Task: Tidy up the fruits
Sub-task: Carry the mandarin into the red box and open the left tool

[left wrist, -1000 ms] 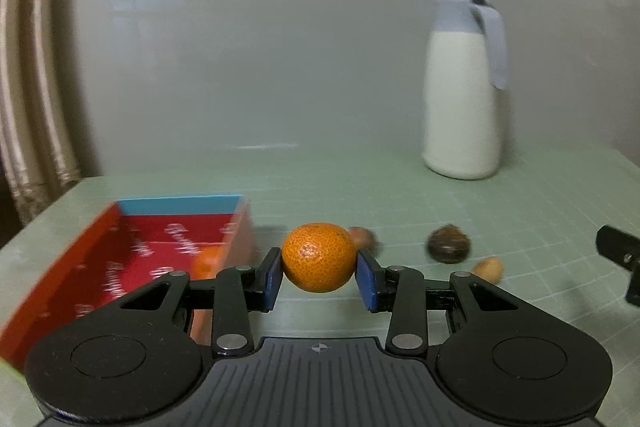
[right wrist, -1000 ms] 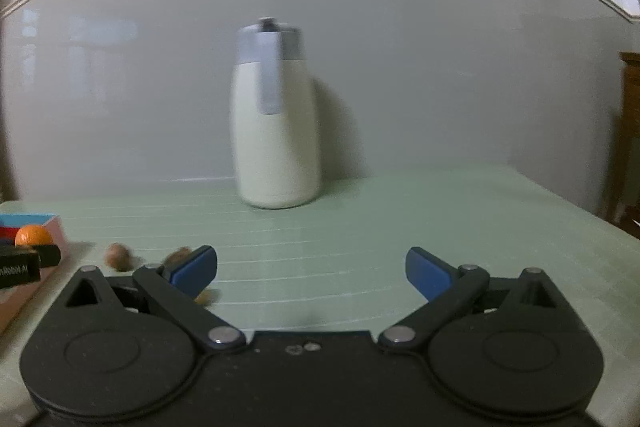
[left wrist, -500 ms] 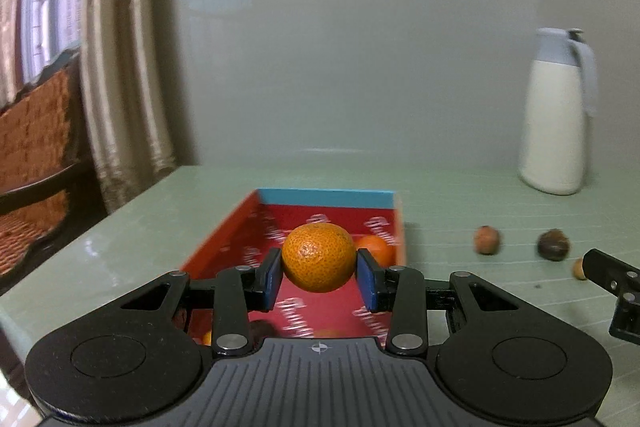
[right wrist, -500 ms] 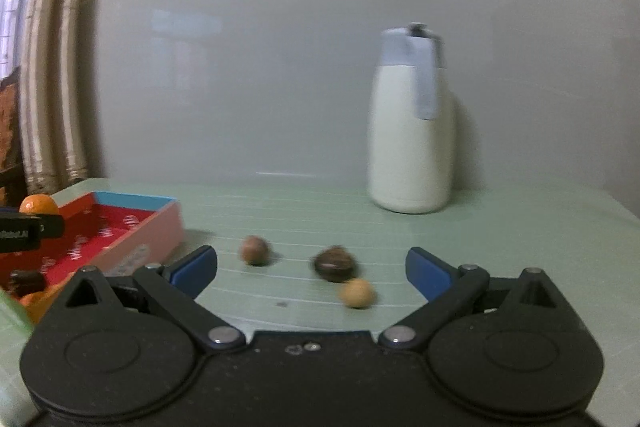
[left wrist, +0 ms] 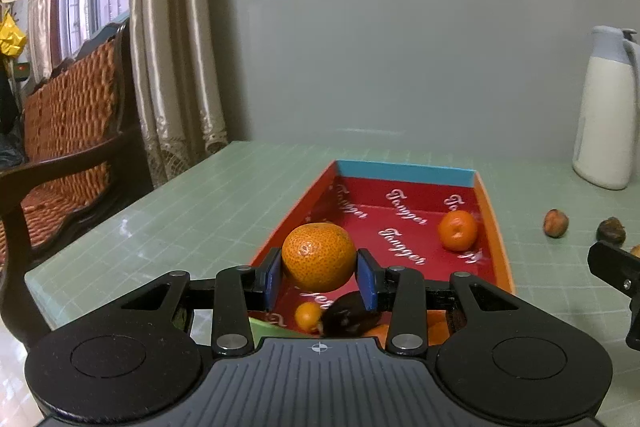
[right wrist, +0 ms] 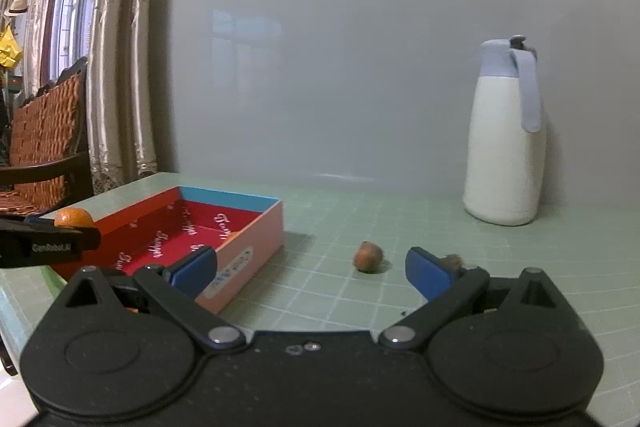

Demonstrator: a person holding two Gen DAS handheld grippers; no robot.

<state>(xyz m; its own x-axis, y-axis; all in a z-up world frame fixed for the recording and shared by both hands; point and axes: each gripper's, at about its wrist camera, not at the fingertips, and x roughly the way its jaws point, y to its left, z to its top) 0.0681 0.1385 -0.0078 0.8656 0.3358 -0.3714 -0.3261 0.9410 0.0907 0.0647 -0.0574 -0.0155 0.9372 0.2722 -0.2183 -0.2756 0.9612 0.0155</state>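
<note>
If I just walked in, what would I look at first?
Probably the big orange pinched between the blue pads of the left gripper, held over the near end of the red box. Next, the tall white jug standing by the wall on the green table. The right gripper is open and holds nothing.

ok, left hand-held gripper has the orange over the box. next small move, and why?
Probably lower it a little and open. The left hand-held gripper holds the orange above the red box, which already has another orange and a dark fruit inside. Aim for the bare red floor between them, so the orange drops without hitting either.
</note>
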